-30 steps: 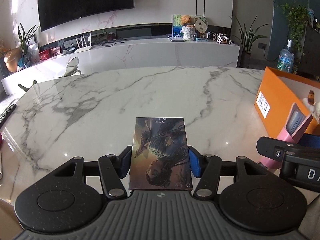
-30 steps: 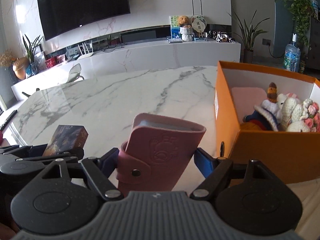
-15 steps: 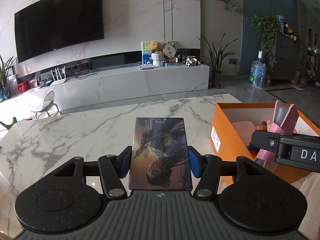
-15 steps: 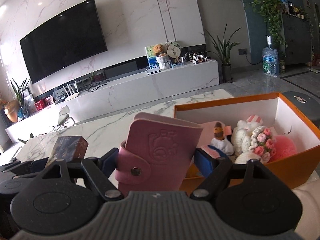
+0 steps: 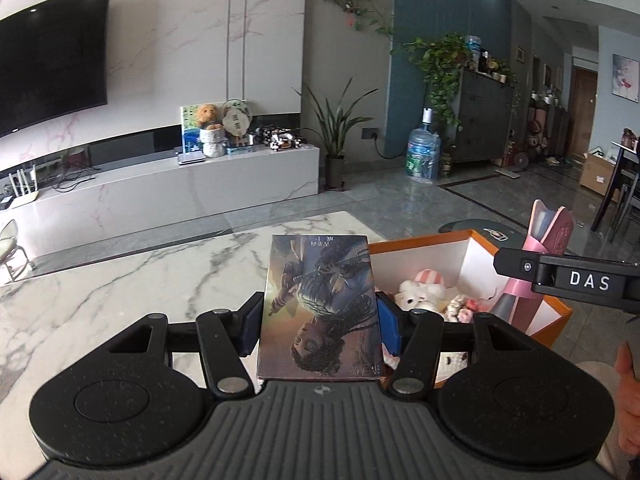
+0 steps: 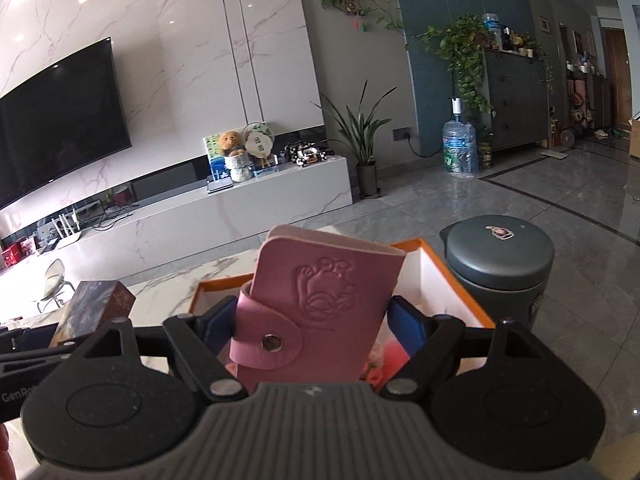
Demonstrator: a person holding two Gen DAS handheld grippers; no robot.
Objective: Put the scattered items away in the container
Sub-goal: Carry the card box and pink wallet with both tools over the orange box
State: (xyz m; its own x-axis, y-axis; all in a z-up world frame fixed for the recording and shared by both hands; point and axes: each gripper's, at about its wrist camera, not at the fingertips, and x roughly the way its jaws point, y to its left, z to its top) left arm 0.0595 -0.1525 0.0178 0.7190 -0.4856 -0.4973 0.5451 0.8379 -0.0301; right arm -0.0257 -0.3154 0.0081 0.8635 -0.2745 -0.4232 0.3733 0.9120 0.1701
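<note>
My left gripper (image 5: 320,316) is shut on a small illustrated card box (image 5: 320,304), held above the near left edge of the orange box (image 5: 556,308). The orange box has white inner walls and holds several plush toys (image 5: 416,292). My right gripper (image 6: 316,316) is shut on a pink leather card holder (image 6: 320,312) with a snap strap, held above the orange box (image 6: 452,280). The right gripper and the card holder (image 5: 548,232) show at the right of the left wrist view. The card box (image 6: 96,304) shows at the left of the right wrist view.
The orange box sits at the right end of a white marble table (image 5: 120,280). A dark green round bin (image 6: 500,260) stands on the floor just beyond the box. A white TV bench (image 5: 168,188) and a water bottle (image 5: 424,152) are far behind.
Both grippers have risen and swung right with their loads, from over the table to above the orange box. The box interior has come under both views.
</note>
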